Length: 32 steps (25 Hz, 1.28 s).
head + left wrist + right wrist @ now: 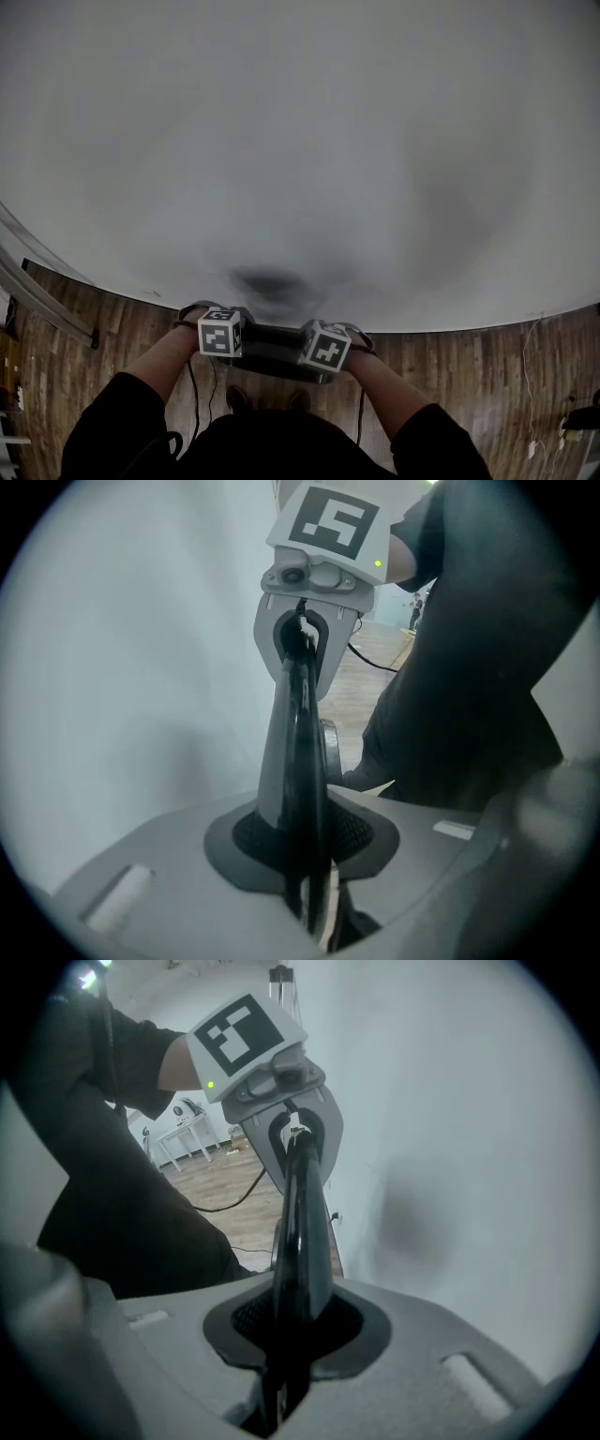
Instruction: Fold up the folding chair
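Both grippers are on the black folding chair (277, 350), on one thin, flat edge of it. Left gripper (305, 855): jaws clamped on that edge, which runs straight out between them. Right gripper (286, 1335): same, clenched on the far end of the same edge. Each gripper view shows the other gripper at the end of the strip, so they face each other along it.

Key relation: the held edge's long axis runs left-right across the person's front, one gripper per end and neither nearer than the other. It sits low, just beyond the person's feet. The white wall (300, 141) is on the far side, roughly parallel to the edge, with the wooden plank floor (450, 361) below.

The chair reads edge-on and very thin in both gripper views, so my guess is it's collapsed or nearly so. The legs and seat aren't visible, so I can't confirm that.

Next move is probably a two-handed carry or a lean onto the wall. Keep both ends level or it will twist in the jaws.
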Available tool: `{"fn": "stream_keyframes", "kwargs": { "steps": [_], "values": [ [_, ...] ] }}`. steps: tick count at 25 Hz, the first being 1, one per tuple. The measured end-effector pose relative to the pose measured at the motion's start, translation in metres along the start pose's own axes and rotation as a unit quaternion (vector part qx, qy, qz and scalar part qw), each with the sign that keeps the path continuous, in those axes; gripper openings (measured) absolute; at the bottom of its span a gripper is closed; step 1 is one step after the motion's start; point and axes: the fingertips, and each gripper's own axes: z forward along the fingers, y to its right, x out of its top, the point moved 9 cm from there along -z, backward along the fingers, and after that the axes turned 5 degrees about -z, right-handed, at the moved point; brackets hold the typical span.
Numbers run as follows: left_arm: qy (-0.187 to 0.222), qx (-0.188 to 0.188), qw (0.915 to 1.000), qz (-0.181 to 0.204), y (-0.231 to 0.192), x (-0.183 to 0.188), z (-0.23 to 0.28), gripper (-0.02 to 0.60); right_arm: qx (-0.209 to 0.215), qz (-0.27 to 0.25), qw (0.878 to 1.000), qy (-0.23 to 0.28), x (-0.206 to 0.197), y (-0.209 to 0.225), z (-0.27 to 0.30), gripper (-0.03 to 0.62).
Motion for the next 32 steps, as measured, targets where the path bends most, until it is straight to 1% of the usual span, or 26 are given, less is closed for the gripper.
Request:
{"fn": "stream_keyframes", "kwargs": {
  "steps": [6,9,10,11,12,13,15,18,23,32],
  "values": [
    [0.001,-0.008,0.9999,-0.008,-0.002,-0.003,0.001,0.075,0.01,-0.013,1.0,-0.015,0.003,0.004,0.004,0.057],
    [0.002,-0.005,1.0,-0.007,-0.005,-0.003,0.0,0.082,0.007,-0.003,1.0,-0.014,0.004,0.008,0.004,0.058],
    [0.003,-0.004,1.0,-0.008,-0.006,-0.004,0.0,0.086,-0.002,0.003,1.0,-0.013,0.004,0.01,0.003,0.069],
    [0.007,0.0,0.9999,-0.012,-0.008,-0.005,-0.001,0.091,-0.015,0.009,1.0,-0.011,0.003,0.012,0.002,0.106],
    [0.013,0.007,0.9997,-0.019,-0.01,-0.006,-0.002,0.107,-0.031,0.014,0.999,-0.009,0.002,0.015,0.001,0.147],
    [0.019,0.017,0.9993,-0.027,-0.013,-0.008,-0.003,0.131,-0.047,0.018,0.999,-0.007,-0.001,0.016,0.0,0.172],
    [0.029,0.038,0.9981,-0.039,-0.019,-0.01,-0.005,0.149,-0.076,0.027,0.997,-0.007,-0.01,0.019,-0.003,0.175],
    [0.035,0.065,0.9964,-0.042,-0.027,-0.014,-0.007,0.172,-0.108,0.045,0.993,-0.008,-0.029,0.023,-0.006,0.175],
    [0.024,0.076,0.9956,-0.049,-0.038,-0.023,-0.012,0.181,-0.135,0.055,0.989,-0.003,-0.048,0.029,-0.01,0.206],
    [0.019,0.105,0.9914,-0.076,-0.051,-0.034,-0.018,0.198,-0.175,0.074,0.982,0.012,-0.073,0.037,-0.02,0.227]
  ]
}}
